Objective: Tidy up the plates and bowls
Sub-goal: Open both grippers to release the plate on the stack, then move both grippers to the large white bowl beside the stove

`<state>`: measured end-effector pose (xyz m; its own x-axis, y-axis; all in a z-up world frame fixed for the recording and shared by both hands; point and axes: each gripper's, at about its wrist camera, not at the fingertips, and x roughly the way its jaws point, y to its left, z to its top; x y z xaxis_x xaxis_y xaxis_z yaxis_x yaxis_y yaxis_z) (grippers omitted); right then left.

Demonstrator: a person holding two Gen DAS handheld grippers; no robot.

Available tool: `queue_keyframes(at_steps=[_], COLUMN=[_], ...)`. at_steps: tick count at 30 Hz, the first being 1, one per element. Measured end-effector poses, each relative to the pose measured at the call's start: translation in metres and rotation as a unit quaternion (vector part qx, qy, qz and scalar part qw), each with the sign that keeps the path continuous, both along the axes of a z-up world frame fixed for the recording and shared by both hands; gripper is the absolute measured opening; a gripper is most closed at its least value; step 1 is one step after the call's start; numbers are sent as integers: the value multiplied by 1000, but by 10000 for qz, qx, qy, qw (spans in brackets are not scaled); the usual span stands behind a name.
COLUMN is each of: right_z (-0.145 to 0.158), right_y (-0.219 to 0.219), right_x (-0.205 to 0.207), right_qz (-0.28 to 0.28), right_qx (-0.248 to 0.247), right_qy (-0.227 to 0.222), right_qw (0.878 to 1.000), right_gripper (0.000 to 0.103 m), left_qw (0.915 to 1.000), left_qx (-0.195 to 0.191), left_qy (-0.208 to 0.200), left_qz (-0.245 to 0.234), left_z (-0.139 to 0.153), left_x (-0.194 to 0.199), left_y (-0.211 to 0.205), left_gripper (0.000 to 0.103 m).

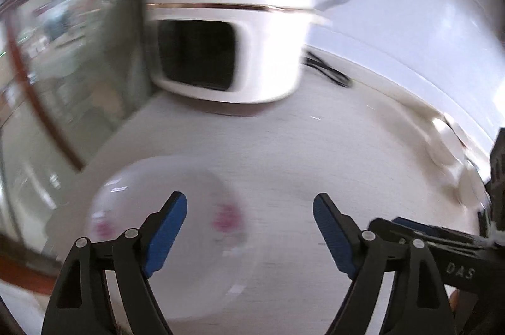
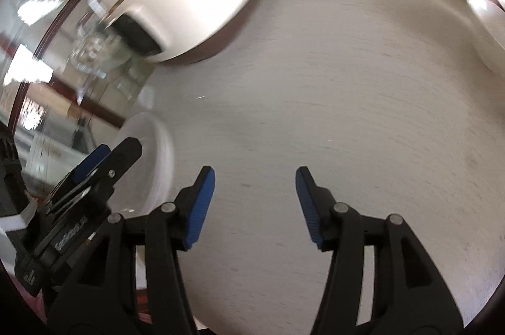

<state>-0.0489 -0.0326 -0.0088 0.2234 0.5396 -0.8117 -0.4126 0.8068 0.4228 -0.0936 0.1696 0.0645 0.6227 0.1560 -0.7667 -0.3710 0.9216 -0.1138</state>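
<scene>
The white appliance (image 1: 227,28) with a dark front window stands upright at the far side of the pale tabletop (image 1: 300,145) and serves as the reference landmark. A black cable (image 1: 328,69) lies on the tabletop just to the right of it.

A white bowl with pink markings (image 1: 164,224) sits upright on the tabletop, opening facing up, nearer than the appliance and to its left. The bowl is round; motion blur hides finer detail. More white dishes (image 1: 448,152) rest well to the right of the appliance, near the tabletop's far edge; their number cannot be told.

The left gripper (image 1: 249,205) has its fingers (image 1: 170,224) spread wide and holds nothing. Its left finger appears over the bowl; whether it touches cannot be told.

The right gripper (image 2: 255,177) also has its fingers (image 2: 202,202) spread apart and empty, above bare tabletop nearer than the appliance and to its right. In the right wrist view the bowl (image 2: 154,158) lies left of these fingers, with the left gripper (image 2: 104,164) over it.
</scene>
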Motion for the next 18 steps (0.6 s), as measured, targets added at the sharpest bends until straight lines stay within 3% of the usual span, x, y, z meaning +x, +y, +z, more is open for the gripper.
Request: queue_keyframes(at_steps=[3,8,12,18], right_z=[-4,-5,-3,-6], right_y=[-39,-105,-164,-254], right_x=[2,-3,-9,-17], right_qz=[-435,-1225,-1886,-2902], right_qx=[-35,-35,-65,-13], right_qy=[53,106,116,287], right_qw=[9990,9924,9820,9565], right_gripper=[57,57,57,58], left_qw=[9976,9855,9696,9465], left_qx=[-233,-581,-960,-1418], left_qy=[107,379,664,1043], left_qz=[-637,-1549,-2150,-2704], left_z=[-4,-11,-14,-13], left_x=[17,46,70,112], left_y=[-31,-76,-115,-167], left_gripper=[83,83,83,83])
